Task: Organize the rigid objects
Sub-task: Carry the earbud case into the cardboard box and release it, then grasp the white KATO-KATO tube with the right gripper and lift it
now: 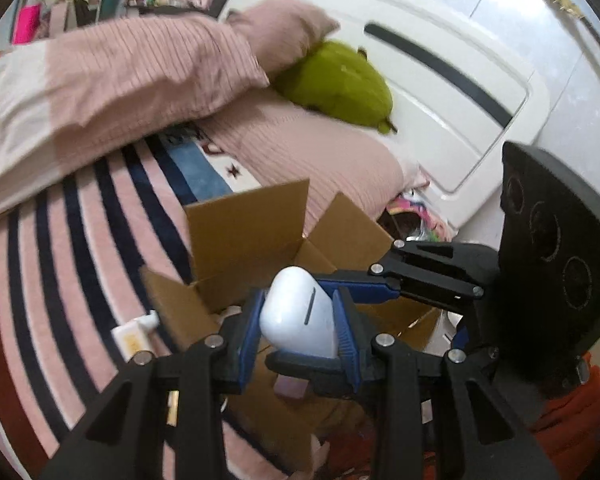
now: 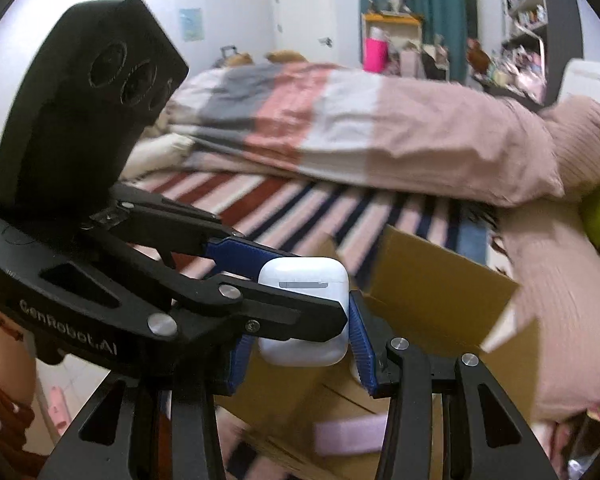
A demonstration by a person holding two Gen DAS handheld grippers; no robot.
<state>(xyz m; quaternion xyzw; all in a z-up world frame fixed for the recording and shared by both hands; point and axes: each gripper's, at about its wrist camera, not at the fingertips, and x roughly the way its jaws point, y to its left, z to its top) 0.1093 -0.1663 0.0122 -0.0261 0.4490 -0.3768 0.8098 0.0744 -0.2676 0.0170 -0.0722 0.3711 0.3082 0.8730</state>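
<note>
Left jaws: the left gripper has its blue ribbed pads closed to a narrow gap, pressed on both sides of the earbud case
Right jaws: the right gripper straddles the same case at about its width; one pad meets its edge, the other is hidden behind the left gripper, so I cannot tell whether it truly clamps
Case position: held in the air between both grippers, just above the open cardboard box, which sits on the bed
Case: smooth glossy white plastic, a rounded square with a thin grey hinge strip on one face
Box: plain brown corrugated card, flaps standing up; a pale pink flat block lies inside, blurred
Bedding: sheet striped pink, navy and red; ribbed dusty-pink quilt; green plush toy by the pillow
Tube: small cream-coloured tube on the sheet beside the box, label unreadable
Writing: "GenRobot.AI" in white on the left gripper's black body
</note>
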